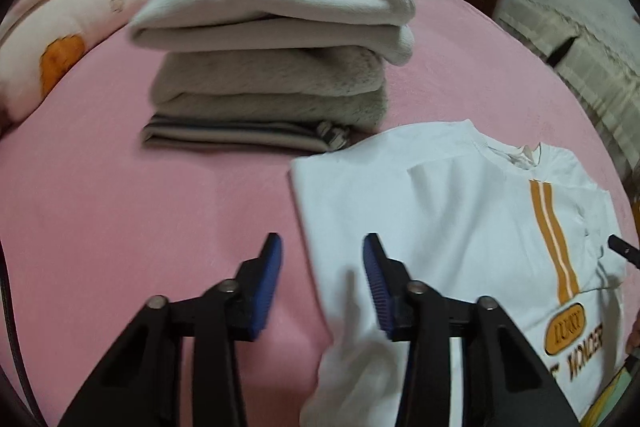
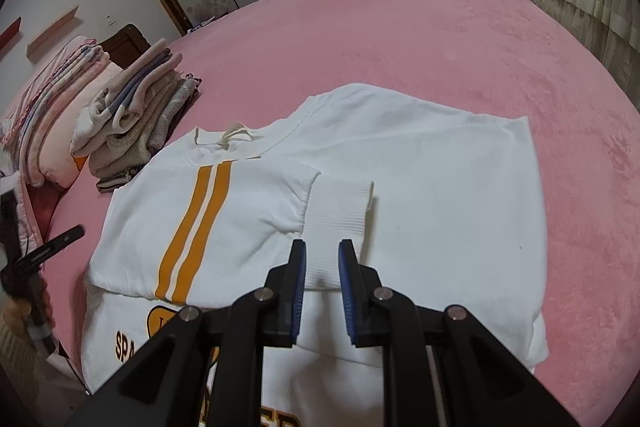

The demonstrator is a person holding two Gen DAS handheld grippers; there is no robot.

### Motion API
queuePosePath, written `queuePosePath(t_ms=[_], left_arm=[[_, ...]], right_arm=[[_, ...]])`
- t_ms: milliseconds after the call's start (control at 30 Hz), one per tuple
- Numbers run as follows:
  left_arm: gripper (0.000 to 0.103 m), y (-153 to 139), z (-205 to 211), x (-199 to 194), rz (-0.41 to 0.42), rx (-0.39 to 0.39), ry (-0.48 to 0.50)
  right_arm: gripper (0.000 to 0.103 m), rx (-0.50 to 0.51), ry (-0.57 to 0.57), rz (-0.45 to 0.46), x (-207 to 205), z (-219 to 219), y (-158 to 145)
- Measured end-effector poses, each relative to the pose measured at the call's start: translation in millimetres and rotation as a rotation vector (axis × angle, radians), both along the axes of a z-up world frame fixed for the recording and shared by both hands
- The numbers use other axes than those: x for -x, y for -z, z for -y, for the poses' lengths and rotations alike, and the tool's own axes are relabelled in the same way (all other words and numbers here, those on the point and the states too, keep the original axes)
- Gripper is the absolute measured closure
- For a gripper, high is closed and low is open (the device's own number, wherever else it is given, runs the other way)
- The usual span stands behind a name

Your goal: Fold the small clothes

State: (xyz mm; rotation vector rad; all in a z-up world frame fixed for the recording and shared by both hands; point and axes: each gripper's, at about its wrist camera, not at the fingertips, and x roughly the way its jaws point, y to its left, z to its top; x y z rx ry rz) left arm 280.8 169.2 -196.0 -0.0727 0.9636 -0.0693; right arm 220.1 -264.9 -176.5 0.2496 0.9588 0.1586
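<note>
Your left gripper (image 1: 322,247) hangs with jaws apart and empty over the left edge of the white sweatshirt (image 1: 460,211), which lies on the pink bed (image 1: 120,207) at lower right. Your right gripper (image 2: 322,253) has jaws slightly apart, straddling the ribbed cuff (image 2: 336,223) at centre frame without pinching it.

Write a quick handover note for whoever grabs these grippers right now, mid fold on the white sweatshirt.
Left gripper: jaws apart, nothing between them, over the sweatshirt's left edge.
Right gripper: jaws slightly apart, nothing gripped, above the ribbed cuff.
White sweatshirt lies front up on the pink bedspread; one sleeve is folded across the chest.
Stack of folded clothes sits behind it.
Left: finish the folds, then add it to the stack.
</note>
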Motion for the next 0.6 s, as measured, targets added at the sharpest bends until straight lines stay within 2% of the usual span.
queuePosePath(t_ms=[33, 267, 400, 600], left_arm=[[0.073, 4, 2, -9, 0.004, 0.002, 0.014], [0.074, 15, 1, -44, 0.037, 0.050, 0.027], [0.074, 25, 2, -51, 0.011, 0.016, 0.038], [0.074, 27, -7, -53, 0.024, 0.011, -0.017]], right_arm=[[0.086, 0.008, -0.006, 0.003, -1, -2, 0], [0.087, 0.034, -0.035, -0.002, -6, -12, 8], [0.086, 0.021, -0.041, -0.011, -8, -15, 13], [0.087, 0.016, -0.050, -0.008, -9, -18, 14]])
